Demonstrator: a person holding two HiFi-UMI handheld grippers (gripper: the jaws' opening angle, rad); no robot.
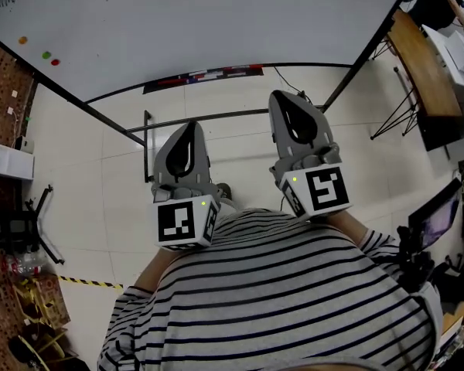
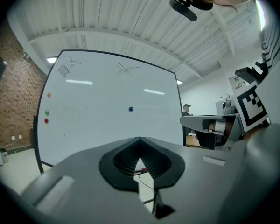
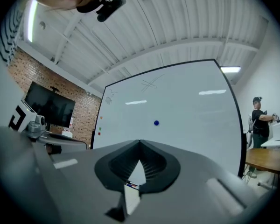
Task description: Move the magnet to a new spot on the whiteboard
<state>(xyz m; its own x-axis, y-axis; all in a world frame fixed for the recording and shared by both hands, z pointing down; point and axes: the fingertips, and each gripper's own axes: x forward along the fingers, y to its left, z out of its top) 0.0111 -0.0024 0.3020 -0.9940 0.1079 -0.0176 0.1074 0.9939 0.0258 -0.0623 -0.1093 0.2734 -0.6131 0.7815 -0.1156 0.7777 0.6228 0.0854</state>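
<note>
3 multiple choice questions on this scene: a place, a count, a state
1. Where on the whiteboard is the blue magnet? A near the middle B bottom right corner C top left corner
2. How many magnets sit by the board's left edge? A one B three C five
3. The jaws of the right gripper are: A wide open B shut on the blue magnet C shut and empty
Key: 1 A, it sits alone mid-board. 2 B, orange, green and red. 3 C, tips meet with nothing between.

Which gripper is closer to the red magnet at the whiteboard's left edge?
Left. The left gripper sits right of the red magnet, back from the whiteboard; the right gripper is farther right again. Both are shut, empty.
</note>
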